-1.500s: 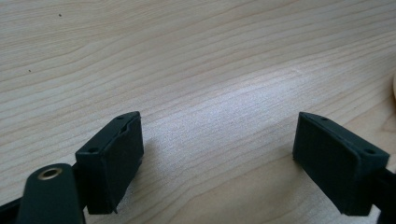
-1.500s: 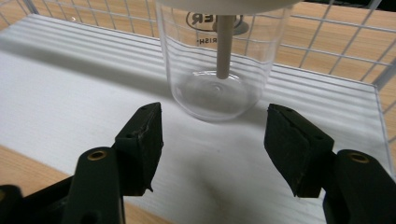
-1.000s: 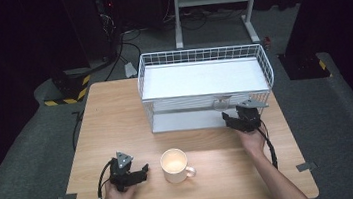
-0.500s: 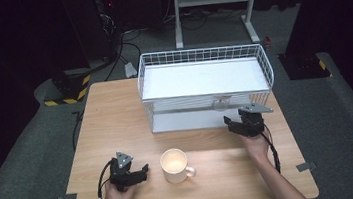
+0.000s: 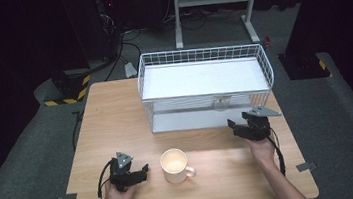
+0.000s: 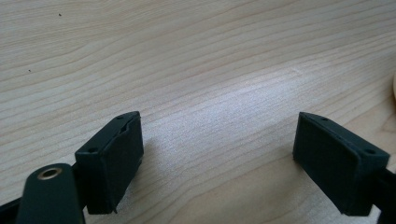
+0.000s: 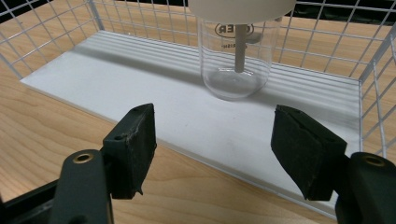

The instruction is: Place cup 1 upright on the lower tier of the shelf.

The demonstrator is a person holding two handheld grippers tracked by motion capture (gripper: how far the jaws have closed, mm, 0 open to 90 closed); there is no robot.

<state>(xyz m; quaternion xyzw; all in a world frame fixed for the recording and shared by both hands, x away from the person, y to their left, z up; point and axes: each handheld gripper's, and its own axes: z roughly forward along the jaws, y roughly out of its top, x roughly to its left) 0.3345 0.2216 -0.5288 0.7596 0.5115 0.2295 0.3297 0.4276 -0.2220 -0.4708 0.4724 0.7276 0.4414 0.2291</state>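
Note:
A clear jar (image 7: pixel 233 56) with a white lid and a stem inside stands upright on the lower white shelf of a wire rack (image 5: pixel 202 79); from the high view the jar (image 5: pixel 221 104) sits right of the shelf's middle. My right gripper (image 7: pixel 212 126) hovers just in front of that shelf, a short way back from the jar. Its jaws have just been opening and hold nothing. In the high view the right gripper (image 5: pixel 231 126) is at the rack's front right corner. A cream mug (image 5: pixel 174 165) stands near the table's front. My left gripper (image 5: pixel 144 169) rests left of the mug, open and empty over bare wood (image 6: pixel 219 135).
The rack takes up the far right part of the wooden table (image 5: pixel 111 122). Its wire walls (image 7: pixel 373 70) close in the shelf's sides and back. The mug's rim (image 6: pixel 393 88) edges into the left gripper view. Dark floor and cables surround the table.
My right gripper has drawn back from the rack's lower shelf toward the front right. The left gripper and the mug have stayed put.

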